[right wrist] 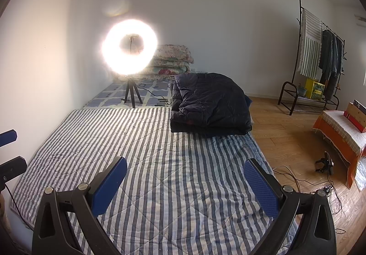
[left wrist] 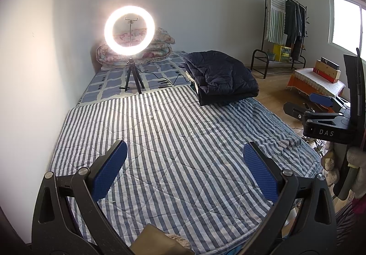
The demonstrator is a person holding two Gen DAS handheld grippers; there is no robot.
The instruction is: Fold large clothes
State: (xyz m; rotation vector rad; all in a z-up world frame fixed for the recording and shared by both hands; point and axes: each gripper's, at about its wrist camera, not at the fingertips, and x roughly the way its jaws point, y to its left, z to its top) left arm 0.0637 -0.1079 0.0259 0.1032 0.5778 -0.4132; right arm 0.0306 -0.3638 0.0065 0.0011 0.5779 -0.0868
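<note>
**Both grippers spread wide above a striped quilt, dark jacket folded at the far edge**

White walls and a wooden floor [right wrist: 286, 131] frame a low bed covered by a blue-and-white striped quilt [left wrist: 173, 140], which fills the middle of both wrist views. Beyond it, toward 12 o'clock, a patterned sheet [left wrist: 109, 83] carries a glowing ring light [left wrist: 129, 29] on a small tripod, with a stack of floral bedding [right wrist: 171, 60] against the wall behind it.

A dark padded jacket [left wrist: 220, 76] lies folded in a thick bundle at about 1 o'clock from the left gripper [left wrist: 185, 174], resting on the far right part of the quilt near the bed's edge. Seen from the right gripper [right wrist: 185, 177] it sits close to 12 o'clock, well apart from the fingertips.

Each gripper's blue-padded fingers [left wrist: 109, 172] stand far apart with nothing between them, hovering over bare quilt. In the left wrist view the right gripper shows at 3 o'clock, also parted.

At 2 o'clock a black clothes rack [right wrist: 320, 60] holds a striped cloth and dark garments. A low bench with an orange cover [right wrist: 338, 138] stands at 3 o'clock, boxes on top, and cables [right wrist: 320, 186] trail over the floor beside it.
</note>
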